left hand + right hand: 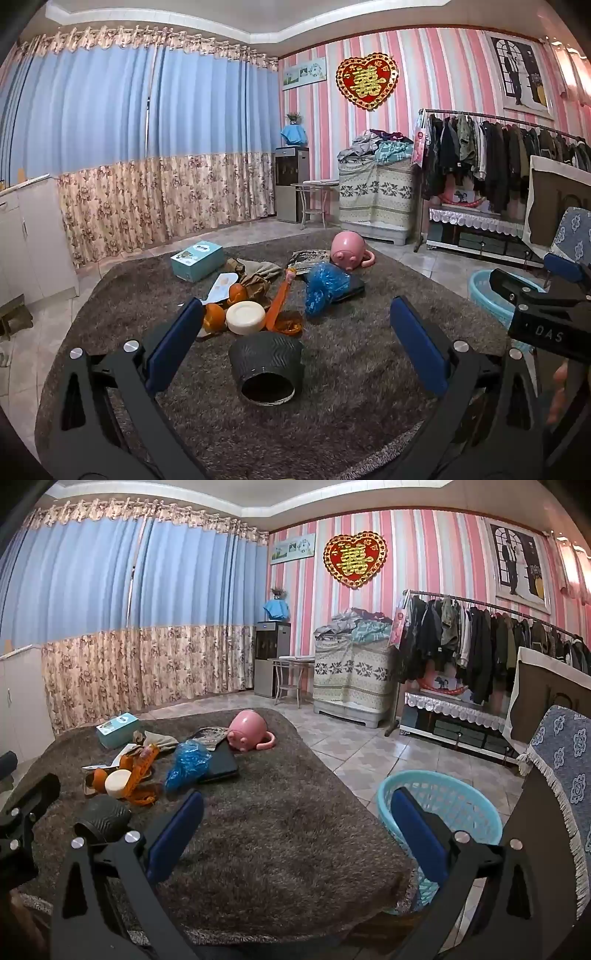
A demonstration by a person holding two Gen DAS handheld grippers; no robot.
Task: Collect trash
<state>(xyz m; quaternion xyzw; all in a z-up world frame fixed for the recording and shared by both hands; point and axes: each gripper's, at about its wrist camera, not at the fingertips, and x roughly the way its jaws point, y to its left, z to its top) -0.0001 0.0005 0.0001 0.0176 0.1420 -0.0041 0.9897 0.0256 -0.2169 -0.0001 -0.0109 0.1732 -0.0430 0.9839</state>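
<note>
Nearest the left gripper (291, 347), whose blue-padded jaws stand wide and empty, a black ribbed paper cup (266, 367) lies on its side on the shaggy brown rug (369, 387), seemingly the first pickup. Behind it clusters orange peel (214, 316) and crumpled blue plastic (327, 284). The right gripper (295, 830), equally wide and empty, hovers near the light-blue plastic basket (443, 801) standing off the rug's edge, the likely bin.

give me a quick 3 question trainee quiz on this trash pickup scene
1. True or false: the left gripper is shut on the black cup.
2. Which lies nearest the left gripper's fingers? A pink piggy bank B black cup C teal box
3. Fill in: the blue basket stands on the ____, beside the rug-covered table.

Key: 1 false, both grippers open; 2 B; 3 floor
</note>
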